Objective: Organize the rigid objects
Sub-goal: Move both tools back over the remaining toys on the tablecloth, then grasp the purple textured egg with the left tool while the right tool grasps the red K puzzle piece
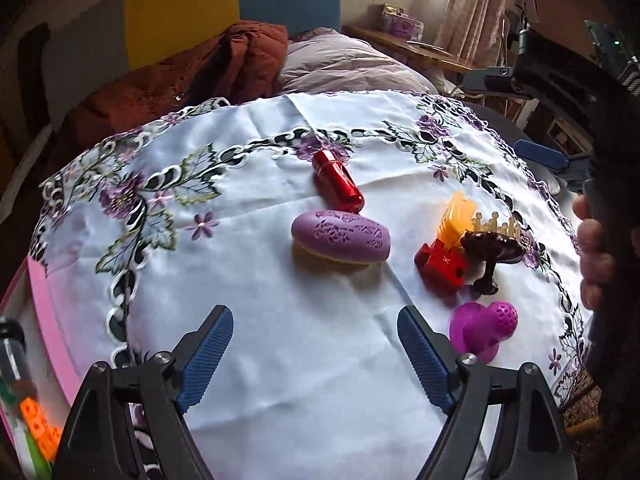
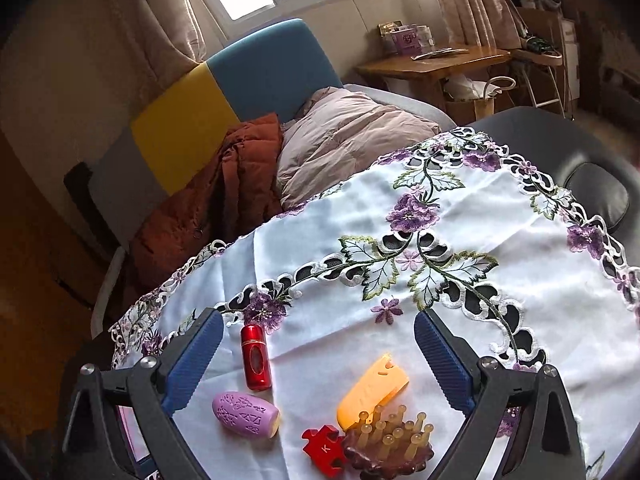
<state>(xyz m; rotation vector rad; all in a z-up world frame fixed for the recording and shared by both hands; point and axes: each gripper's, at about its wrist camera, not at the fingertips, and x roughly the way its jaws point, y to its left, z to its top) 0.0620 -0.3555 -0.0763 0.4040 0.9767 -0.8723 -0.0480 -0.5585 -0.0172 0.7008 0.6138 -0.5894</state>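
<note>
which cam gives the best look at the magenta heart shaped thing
The left wrist view. The magenta heart-shaped piece lies in full sight on the tablecloth, beside the left claw's right finger. The right wrist view does not show it at all.

Left gripper (image 1: 315, 334) — black frame, ribbed blue pads, jaws spread wide, nothing between them, angled downward. Right gripper (image 2: 319, 346) same build, also wide open and empty, tilted down. Bare hand (image 1: 596, 256) at the left view's right edge, probably gripping the right gripper's handle — blurry.
</note>
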